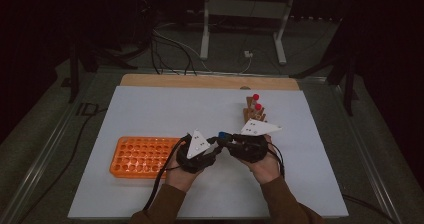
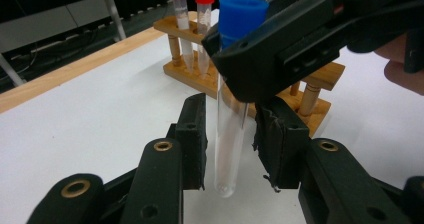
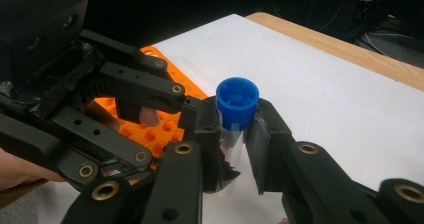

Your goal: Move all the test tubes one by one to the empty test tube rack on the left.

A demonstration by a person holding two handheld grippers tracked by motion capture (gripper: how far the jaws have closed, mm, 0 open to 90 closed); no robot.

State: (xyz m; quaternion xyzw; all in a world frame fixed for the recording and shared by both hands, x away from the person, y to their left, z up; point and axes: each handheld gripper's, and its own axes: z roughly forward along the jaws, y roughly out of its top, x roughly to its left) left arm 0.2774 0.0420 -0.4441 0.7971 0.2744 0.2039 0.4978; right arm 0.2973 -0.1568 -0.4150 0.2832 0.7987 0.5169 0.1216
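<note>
Worktop (image 1: 150, 109): rack (image 1: 142, 156) left of both hands, wooden stand (image 2: 320, 84) beyond them. Right gripper (image 3: 235, 149) has its fingers clamped on the tube (image 2: 227, 134) just under the blue cap (image 3: 237, 101), long axis upright. Left gripper (image 2: 230, 141) sits below it, fingers (image 2: 192, 139) flanking the tube's lower half, narrowed but gaps visible both sides, not gripping. Handover looks imminent: the left needs only to close straight in.
</note>
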